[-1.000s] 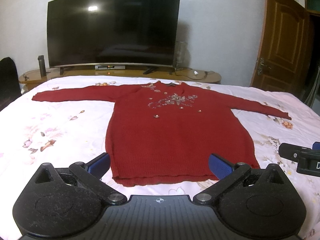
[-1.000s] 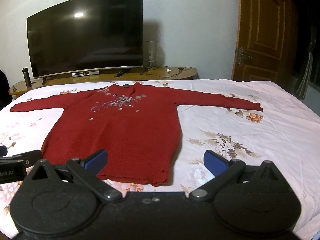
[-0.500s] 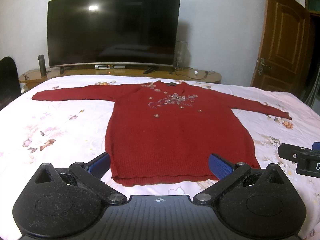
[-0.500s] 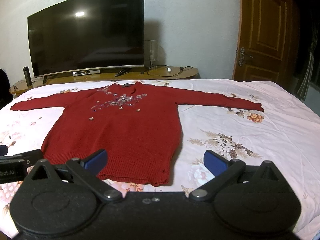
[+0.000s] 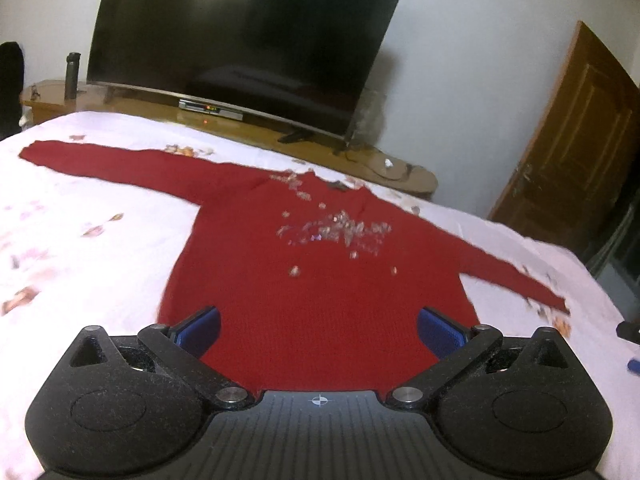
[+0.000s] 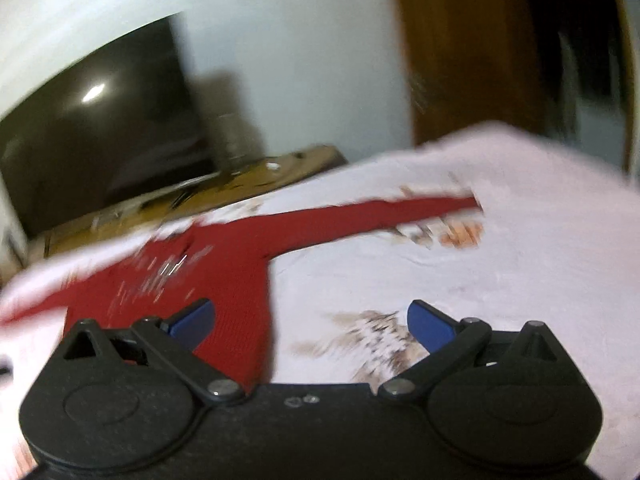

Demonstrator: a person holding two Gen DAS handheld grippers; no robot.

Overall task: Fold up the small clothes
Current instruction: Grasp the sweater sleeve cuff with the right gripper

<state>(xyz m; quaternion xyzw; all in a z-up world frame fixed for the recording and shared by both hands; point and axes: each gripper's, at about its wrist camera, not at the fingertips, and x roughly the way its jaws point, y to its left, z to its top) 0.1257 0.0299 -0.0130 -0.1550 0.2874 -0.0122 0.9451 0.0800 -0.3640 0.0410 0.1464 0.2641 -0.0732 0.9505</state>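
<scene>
Red knit sweater (image 5: 320,280) lies flat, front up, on the bed (image 5: 92,264), which has a white sheet with a floral print. Collar points away toward the TV (image 5: 240,40), hem toward the cameras, so the body's long axis runs near-to-far; both sleeves are stretched out sideways, roughly straight, making the widest span left-to-right. Sequin decoration sits on the chest below the collar. Left gripper (image 5: 319,326) is over the lower body of the sweater, fingers (image 5: 198,328) spread wide; both blue pads show against red fabric, one by the left side seam and one by the right, with the hem hidden under the gripper body. Cannot tell if the pads touch the fabric. Right gripper (image 6: 311,322) is also spread wide, straddling the sweater's right side edge: its left finger (image 6: 192,322) is over red knit, its right finger is over bare sheet, with the side seam between them. Right-wrist view is tilted and heavily motion-blurred, fine detail unreadable. Right sleeve runs far out ahead of that gripper, cuff well apart from the fingers. Wooden door (image 5: 572,168) stands at right, and a low wooden stand (image 5: 256,128) carries the TV.
</scene>
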